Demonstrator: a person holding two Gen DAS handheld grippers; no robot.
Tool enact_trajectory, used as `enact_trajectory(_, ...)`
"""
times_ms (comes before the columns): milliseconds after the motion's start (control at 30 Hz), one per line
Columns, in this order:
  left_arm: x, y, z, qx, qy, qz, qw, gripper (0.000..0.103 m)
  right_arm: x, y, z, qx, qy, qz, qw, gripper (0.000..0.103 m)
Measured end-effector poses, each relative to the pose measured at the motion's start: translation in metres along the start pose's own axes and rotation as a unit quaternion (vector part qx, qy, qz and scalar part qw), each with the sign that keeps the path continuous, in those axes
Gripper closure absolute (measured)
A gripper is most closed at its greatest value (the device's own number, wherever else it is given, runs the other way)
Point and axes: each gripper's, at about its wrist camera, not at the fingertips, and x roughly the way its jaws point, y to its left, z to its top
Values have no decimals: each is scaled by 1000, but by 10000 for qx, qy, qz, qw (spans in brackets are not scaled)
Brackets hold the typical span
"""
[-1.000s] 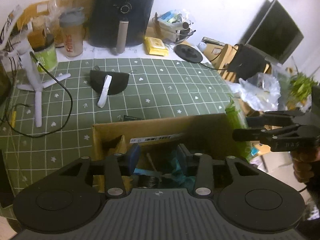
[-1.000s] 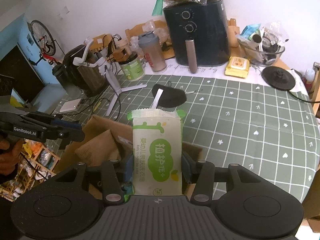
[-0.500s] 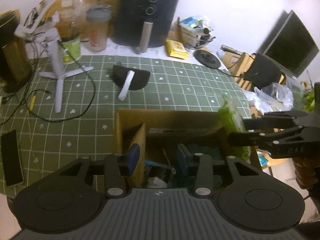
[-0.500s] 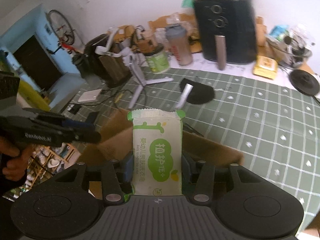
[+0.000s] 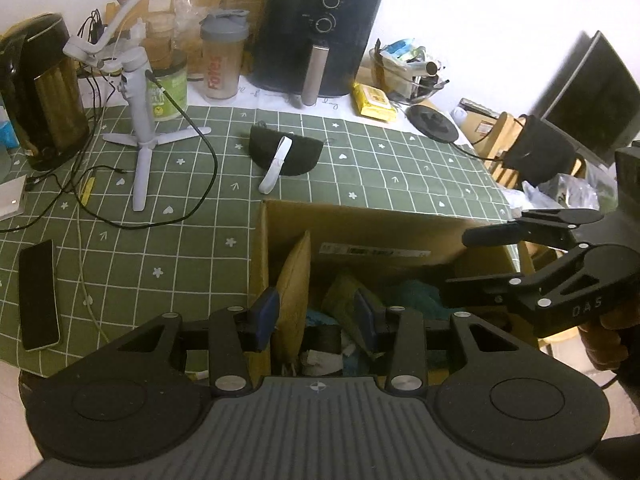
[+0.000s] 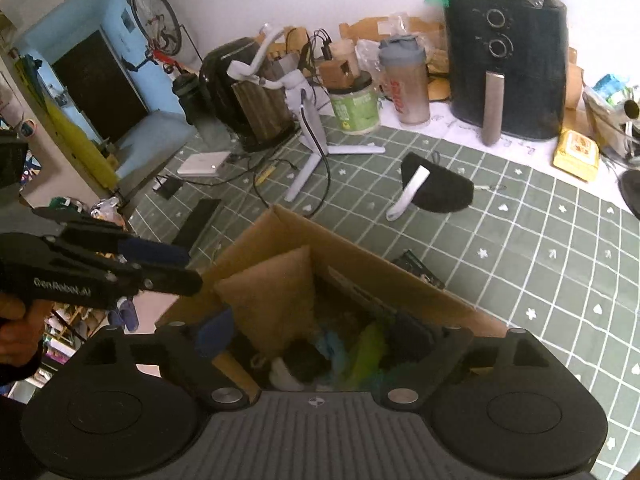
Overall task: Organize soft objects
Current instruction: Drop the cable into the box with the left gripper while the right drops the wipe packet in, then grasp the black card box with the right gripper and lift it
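An open cardboard box [image 5: 360,216] [image 6: 360,252] stands on the green checked tablecloth and holds several soft items. My right gripper [image 6: 316,336] hovers over it with its jaws opening. Nothing is pressed between the jaws. The green-and-white wipes pack [image 6: 370,350] shows as a green blur inside the box below them. In the left wrist view the right gripper [image 5: 476,260] hangs at the box's right edge. My left gripper [image 5: 316,314] is part open above the box's near-left corner and holds nothing. It appears as the left gripper [image 6: 186,270] at the left of the right wrist view. A black eye mask [image 5: 286,154] with a white strap lies beyond the box.
A white tripod [image 5: 140,140] with trailing cables, a phone [image 5: 38,300] and a dark kettle [image 5: 44,92] are on the left. A black air fryer [image 5: 320,40], a shaker bottle [image 5: 222,60] and a yellow pack [image 5: 374,102] line the back. A person's hand [image 6: 12,328] holds the left gripper.
The right gripper's jaws have spread and the wipes pack has dropped out of them into the box. Both grippers have shifted sideways over the box.
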Motion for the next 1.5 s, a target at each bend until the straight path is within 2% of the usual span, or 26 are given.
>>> enact_trajectory(300,5,-7,7,209,-35,10,9998,62,-13,-21,-8,260,-110,-309,9991,7)
enact_trajectory(367,7,-8,11,246,-68,0,9997,57,-15,-25,-9,302,-143,-352,9988,6)
enact_trajectory(433,9,-9,14,297,-85,18,9995,47,-18,-29,-10,344,-183,-333,9987,6)
enact_trajectory(633,14,-14,26,482,-122,30,9988,35,-24,-42,-10,507,-297,-473,9972,6)
enact_trajectory(867,19,-15,38,682,-248,84,9973,34,-30,-57,-10,611,-390,-688,9950,0)
enact_trajectory(1333,35,-2,61,837,-72,-67,9964,34,-28,-88,5,756,-365,-1057,9908,0)
enact_trajectory(1500,40,8,67,750,-35,-168,9970,34,-16,-104,19,642,-182,-1099,9917,0)
